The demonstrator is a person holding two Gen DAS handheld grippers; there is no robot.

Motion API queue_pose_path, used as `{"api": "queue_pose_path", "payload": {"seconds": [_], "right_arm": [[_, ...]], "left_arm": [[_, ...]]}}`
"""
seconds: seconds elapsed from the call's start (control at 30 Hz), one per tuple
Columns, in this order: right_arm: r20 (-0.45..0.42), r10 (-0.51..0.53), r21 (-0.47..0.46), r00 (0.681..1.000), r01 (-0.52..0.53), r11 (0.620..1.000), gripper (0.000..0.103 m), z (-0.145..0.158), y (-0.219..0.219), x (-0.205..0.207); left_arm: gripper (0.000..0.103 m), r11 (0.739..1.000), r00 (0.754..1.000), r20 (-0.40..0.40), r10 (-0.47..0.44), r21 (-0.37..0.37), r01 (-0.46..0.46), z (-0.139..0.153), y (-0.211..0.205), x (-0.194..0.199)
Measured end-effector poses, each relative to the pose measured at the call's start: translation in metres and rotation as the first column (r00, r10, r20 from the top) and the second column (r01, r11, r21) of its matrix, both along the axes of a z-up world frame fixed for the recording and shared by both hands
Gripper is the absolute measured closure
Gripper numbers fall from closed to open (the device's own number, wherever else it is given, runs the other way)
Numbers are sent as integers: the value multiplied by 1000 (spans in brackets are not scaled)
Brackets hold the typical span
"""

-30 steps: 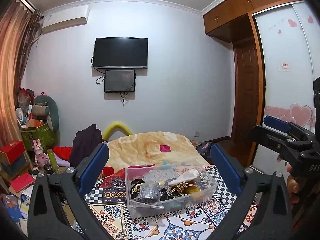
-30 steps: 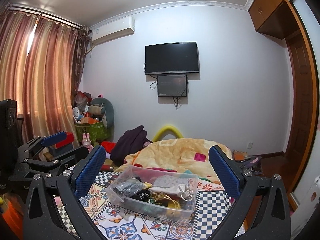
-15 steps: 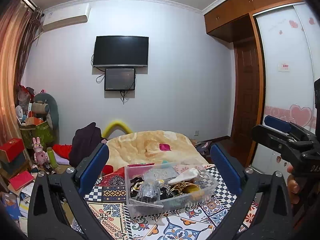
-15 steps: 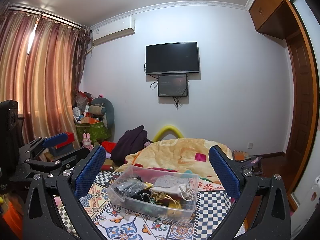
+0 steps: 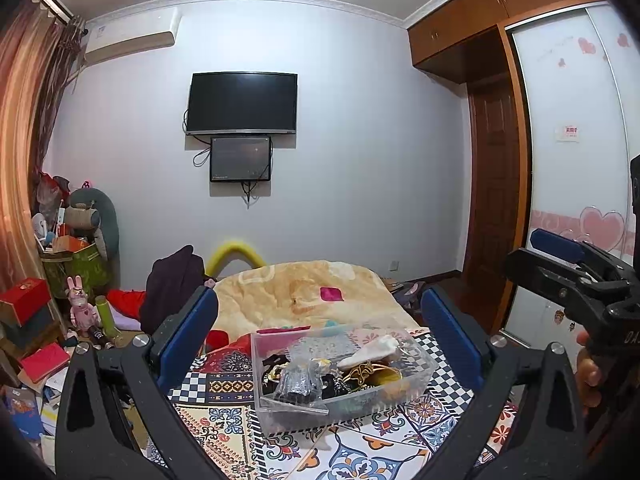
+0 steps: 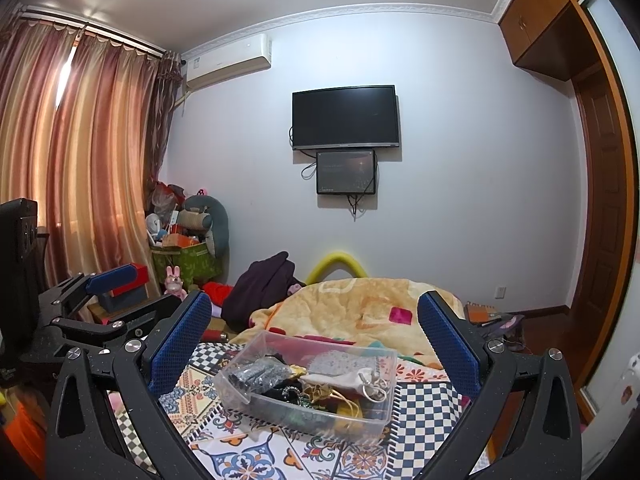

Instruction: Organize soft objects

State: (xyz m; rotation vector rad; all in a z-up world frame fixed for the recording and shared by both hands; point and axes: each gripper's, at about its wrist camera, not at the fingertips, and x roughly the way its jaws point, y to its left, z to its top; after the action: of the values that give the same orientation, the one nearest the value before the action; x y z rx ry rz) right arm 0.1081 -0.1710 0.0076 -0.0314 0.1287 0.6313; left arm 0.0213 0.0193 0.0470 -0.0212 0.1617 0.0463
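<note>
On the bed's patterned cover (image 5: 224,420), at 12 o'clock of both tools, sits the bin (image 5: 340,376) of soft items. Since a second ago nothing has shifted; sorting is judged not begun. Left tool (image 5: 320,336) and right tool (image 6: 316,332) stand wide open, empty. Open room surrounds the bin; the blanket (image 6: 360,312) lies behind it.

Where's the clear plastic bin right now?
The clear plastic bin sits centred between both open grippers on the patterned bedspread, in front of the yellow blanket.
</note>
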Motion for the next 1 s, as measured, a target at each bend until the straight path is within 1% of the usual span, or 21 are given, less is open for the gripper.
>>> {"api": "queue_pose_path", "payload": {"seconds": [0.43, 0.9, 1.0], "right_arm": [[-1, 2, -1, 1000, -2, 1000, 0, 1, 0, 0], [-2, 4, -2, 1000, -4, 1000, 0, 1, 0, 0], [-2, 3, -6, 1000, -3, 1000, 0, 1, 0, 1]], "left_arm": [[0, 1000, 1000, -2, 1, -1, -1, 0, 1, -2], [0, 999, 999, -26, -37, -11, 37, 2, 7, 0], [0, 999, 999, -23, -31, -6, 31, 1, 7, -1]]}}
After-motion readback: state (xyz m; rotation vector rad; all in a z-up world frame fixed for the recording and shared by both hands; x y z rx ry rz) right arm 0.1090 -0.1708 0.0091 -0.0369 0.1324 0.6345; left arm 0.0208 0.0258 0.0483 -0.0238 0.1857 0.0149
